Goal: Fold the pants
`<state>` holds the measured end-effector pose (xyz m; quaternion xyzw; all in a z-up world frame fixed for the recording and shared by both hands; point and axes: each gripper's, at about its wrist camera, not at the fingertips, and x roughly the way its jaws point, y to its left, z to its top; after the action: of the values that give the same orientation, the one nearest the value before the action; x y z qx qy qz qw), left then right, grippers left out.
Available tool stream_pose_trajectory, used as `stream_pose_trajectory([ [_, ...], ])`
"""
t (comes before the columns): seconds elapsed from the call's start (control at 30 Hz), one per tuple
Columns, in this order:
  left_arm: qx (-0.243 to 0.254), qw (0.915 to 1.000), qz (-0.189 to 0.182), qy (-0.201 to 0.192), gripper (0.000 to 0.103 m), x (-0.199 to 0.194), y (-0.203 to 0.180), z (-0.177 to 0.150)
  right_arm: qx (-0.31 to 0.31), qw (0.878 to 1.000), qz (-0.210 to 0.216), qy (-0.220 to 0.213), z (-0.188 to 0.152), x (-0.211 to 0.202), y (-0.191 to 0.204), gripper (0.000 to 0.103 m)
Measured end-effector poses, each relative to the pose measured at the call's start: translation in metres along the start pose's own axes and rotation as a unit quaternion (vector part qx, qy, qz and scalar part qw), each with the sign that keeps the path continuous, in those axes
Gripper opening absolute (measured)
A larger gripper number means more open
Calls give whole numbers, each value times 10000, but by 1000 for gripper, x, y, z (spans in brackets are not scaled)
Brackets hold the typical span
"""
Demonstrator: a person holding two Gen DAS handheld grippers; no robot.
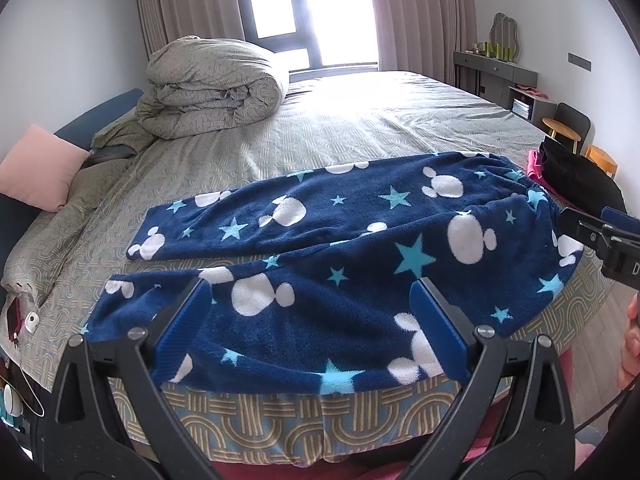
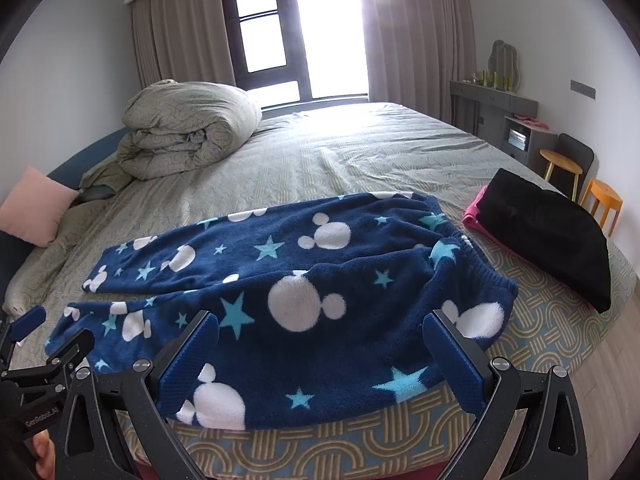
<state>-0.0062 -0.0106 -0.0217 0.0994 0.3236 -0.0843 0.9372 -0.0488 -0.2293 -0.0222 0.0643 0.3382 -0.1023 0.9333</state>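
Navy fleece pants [image 1: 320, 248] with white mouse heads and light blue stars lie spread across the near edge of the bed, both legs pointing left and the waistband at the right. They also show in the right wrist view [image 2: 288, 304]. My left gripper [image 1: 310, 320] is open and empty, hovering over the near leg. My right gripper [image 2: 320, 354] is open and empty, above the seat and near hem. The right gripper also shows at the right edge of the left wrist view [image 1: 600, 236], near the waistband. The left gripper shows at the left edge of the right wrist view [image 2: 40, 344].
The bed [image 1: 360, 128] has a grey-green patterned sheet. A rolled duvet [image 1: 212, 88] sits at the far left. A pink pillow [image 1: 36, 168] lies left. A black garment [image 2: 548, 236] over a pink one [image 2: 476, 210] lies right of the pants. Stools [image 2: 600, 200] and a dresser [image 2: 496, 108] stand beyond.
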Motion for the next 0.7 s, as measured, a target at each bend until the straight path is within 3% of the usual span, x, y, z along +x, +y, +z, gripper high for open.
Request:
stream_pose_trajectory([
  [0.7,8,10000,-28,56,99,2,-1,-3,40,10000,-3,51,-5,3,-1,103],
])
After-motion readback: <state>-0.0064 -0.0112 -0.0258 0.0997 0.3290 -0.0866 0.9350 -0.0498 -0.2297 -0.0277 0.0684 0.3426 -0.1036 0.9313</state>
